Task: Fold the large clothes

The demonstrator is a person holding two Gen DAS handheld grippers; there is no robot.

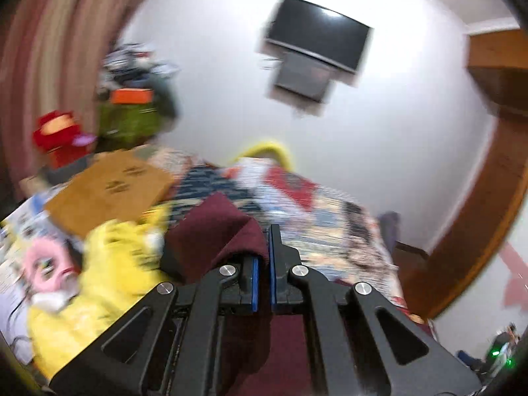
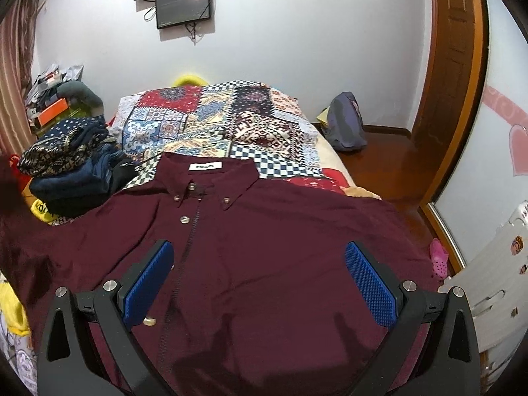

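Maroon shirt [image 2: 264, 247] lies front-up across the bed [image 2: 211, 122], collar toward the far wall, spread flat so I can fold it. My left claw [image 1: 263, 257] is clamped on a bunch of its cloth at the left side, raised, I judge, to carry that part inward. My right claw [image 2: 260, 280] hovers over the chest, jaws wide and empty.

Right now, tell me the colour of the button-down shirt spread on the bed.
Dark maroon button-down shirt, with a white neck label; clearest in the right wrist view.
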